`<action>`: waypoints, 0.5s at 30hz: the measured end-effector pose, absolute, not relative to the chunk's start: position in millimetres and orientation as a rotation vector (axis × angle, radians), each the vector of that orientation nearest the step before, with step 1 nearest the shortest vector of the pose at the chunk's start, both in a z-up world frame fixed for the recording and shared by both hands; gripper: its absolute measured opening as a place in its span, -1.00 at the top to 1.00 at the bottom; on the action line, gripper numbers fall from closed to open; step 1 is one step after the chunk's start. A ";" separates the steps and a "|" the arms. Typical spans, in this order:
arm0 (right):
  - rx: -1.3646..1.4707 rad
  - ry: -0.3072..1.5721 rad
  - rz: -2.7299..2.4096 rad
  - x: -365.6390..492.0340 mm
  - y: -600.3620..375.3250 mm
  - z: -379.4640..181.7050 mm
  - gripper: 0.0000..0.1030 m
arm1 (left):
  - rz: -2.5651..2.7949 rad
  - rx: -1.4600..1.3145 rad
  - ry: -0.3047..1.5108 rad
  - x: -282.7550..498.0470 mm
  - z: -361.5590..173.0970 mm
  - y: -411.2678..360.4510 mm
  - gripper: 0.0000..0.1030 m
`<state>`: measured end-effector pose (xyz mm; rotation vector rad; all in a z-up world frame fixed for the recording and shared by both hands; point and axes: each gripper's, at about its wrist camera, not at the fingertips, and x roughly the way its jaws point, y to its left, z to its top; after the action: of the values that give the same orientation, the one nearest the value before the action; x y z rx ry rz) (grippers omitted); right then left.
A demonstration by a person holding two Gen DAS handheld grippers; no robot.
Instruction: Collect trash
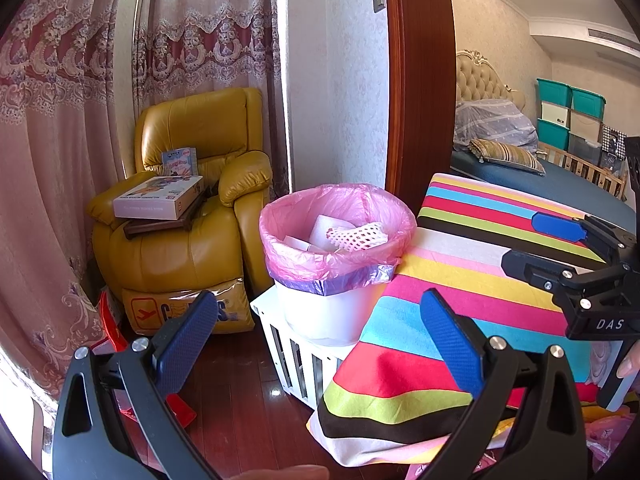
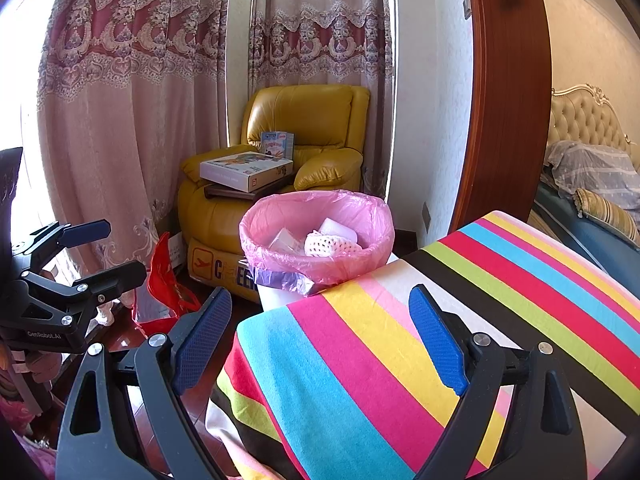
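A white bin lined with a pink bag (image 1: 340, 248) (image 2: 316, 232) stands on a white crate (image 1: 296, 344) beside the striped table. Inside it lie a white foam net (image 1: 358, 236) (image 2: 326, 245), a white paper roll (image 1: 330, 226) (image 2: 340, 229) and clear wrapping (image 2: 285, 240). My left gripper (image 1: 320, 340) is open and holds nothing, low and short of the bin. My right gripper (image 2: 322, 340) is open too, hovering over the striped cloth. Each gripper shows at the edge of the other's view: the right one (image 1: 532, 244), the left one (image 2: 108, 248), both open.
A striped cloth (image 1: 460, 312) (image 2: 420, 340) covers the table right of the bin. A yellow armchair (image 1: 188, 208) (image 2: 288, 168) with boxes (image 1: 158, 196) stands behind by the curtains. A red bag (image 2: 164, 280) lies on the wood floor. A bed (image 1: 560, 184) is seen through the doorway.
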<state>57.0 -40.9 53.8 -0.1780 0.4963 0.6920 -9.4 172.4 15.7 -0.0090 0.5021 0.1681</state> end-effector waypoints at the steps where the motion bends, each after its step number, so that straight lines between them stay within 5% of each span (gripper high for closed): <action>1: -0.178 0.497 0.692 56.9 -40.9 53.8 -0.64 | 0.168 -0.009 0.502 -9.8 16.1 172.7 -0.91; 15: -0.182 0.503 0.690 54.4 -39.2 51.9 -0.64 | 0.170 -0.010 0.501 -9.7 15.8 172.1 -0.91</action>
<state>54.4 -39.2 51.9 -0.1819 0.5033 0.6901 -9.7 172.1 15.8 -0.0098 0.5013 0.1704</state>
